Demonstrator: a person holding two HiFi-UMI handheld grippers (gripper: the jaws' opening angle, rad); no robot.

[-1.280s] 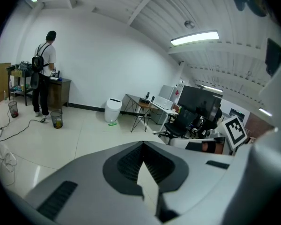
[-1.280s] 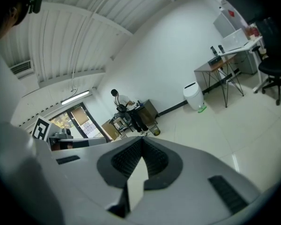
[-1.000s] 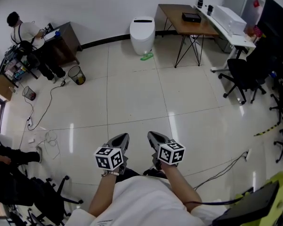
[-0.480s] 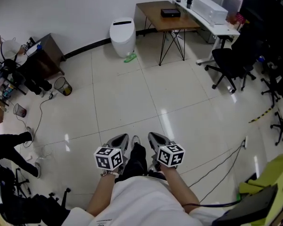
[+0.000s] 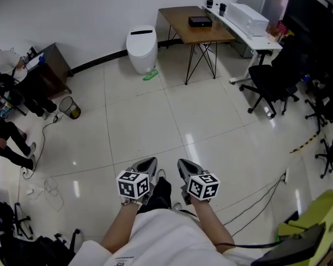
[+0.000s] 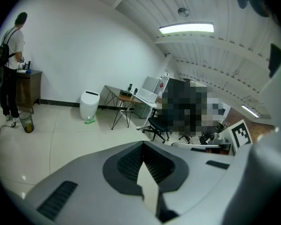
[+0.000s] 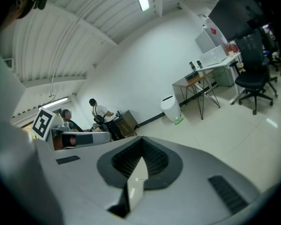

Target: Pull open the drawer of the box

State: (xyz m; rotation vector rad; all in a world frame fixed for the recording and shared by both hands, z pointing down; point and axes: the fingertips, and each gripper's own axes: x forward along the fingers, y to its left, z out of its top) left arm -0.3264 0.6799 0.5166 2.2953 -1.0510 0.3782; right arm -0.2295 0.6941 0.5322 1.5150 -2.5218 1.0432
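**A:** Where's the box?

**B:** I can't pick out one with a drawer. The only candidate is a black case (image 5: 198,21) on the far tabletop (image 5: 180,31), well away across the floor (image 5: 144,110) and too small to read.

**A:** And the tools?

**B:** Both are held close to the body. The left tool (image 5: 146,165) has its jaws together with nothing between them. The right tool (image 5: 185,166) is the same, closed and empty.

**A:** How would the box handle?

**B:** This is a guess: a small box is likely light and would slide along rather than let the drawer go. I'd brace the body with one tool. The other should open, pinch the drawer's front lip or knob, and pull straight and slowly, since smooth plastic may slip.
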